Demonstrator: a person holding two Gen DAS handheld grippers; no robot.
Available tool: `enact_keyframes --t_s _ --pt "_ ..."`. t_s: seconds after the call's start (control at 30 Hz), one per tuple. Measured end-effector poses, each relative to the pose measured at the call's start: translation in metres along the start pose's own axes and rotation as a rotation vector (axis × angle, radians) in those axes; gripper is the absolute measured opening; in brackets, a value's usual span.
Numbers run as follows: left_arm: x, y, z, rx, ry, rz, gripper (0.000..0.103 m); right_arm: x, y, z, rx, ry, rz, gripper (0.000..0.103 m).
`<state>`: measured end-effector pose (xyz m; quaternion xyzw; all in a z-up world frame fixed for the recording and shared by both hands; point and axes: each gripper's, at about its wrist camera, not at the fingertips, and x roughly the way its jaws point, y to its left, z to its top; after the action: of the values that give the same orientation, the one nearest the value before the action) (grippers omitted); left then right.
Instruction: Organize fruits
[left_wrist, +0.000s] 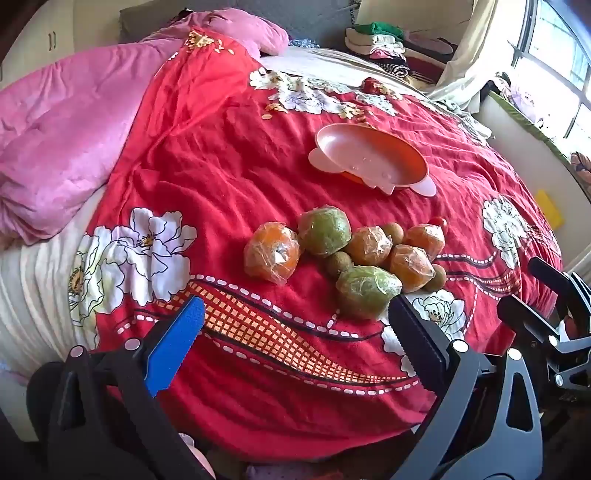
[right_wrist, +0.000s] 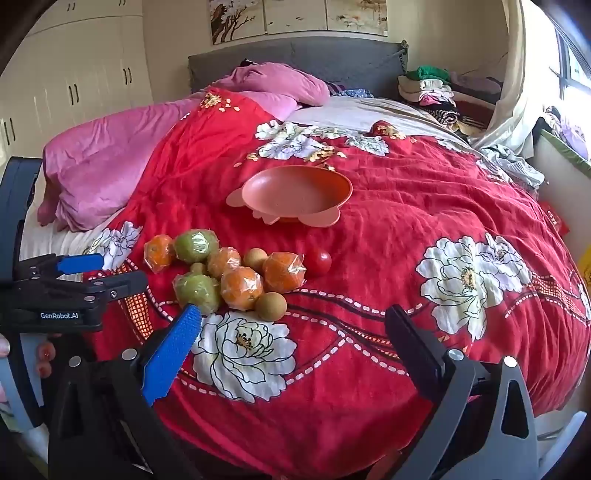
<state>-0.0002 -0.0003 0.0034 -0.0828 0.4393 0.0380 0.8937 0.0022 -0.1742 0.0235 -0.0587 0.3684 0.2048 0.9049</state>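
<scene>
Red floral bedspread (right_wrist: 406, 206) carries everything. Landmark: pink bowl (right_wrist: 295, 194), holding no fruit. Fruit pile (right_wrist: 236, 269) lies on my side of the bowl, well apart from it: wrapped oranges, two wrapped green ones, small brown ones, one red tomato (right_wrist: 318, 260) at the pile's right edge. Cling film blurs the skins, so can't name the green sort. Some small brown fruit half hidden behind the bigger ones.

My left gripper (left_wrist: 295, 325) is spread wide w/ nothing in it, black finger touching or just beside the nearest green fruit (left_wrist: 365, 291). My right gripper (right_wrist: 293, 332) is likewise spread wide, nothing held, over cloth to the right of the pile. "GenRobot.AI" reads on the left gripper's body. Pink quilt (right_wrist: 110, 166) is bunched left of the bowl; clothes stack (right_wrist: 428, 88) far behind it.
</scene>
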Motion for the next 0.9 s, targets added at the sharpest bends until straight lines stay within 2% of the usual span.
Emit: enact_keyframes --t_s 0.9 --pt "-0.0025 -0.0028 0.0012 0.007 -0.008 -0.001 0.094 -0.0005 0.0006 0.0009 -0.001 -0.007 0.004 0.099"
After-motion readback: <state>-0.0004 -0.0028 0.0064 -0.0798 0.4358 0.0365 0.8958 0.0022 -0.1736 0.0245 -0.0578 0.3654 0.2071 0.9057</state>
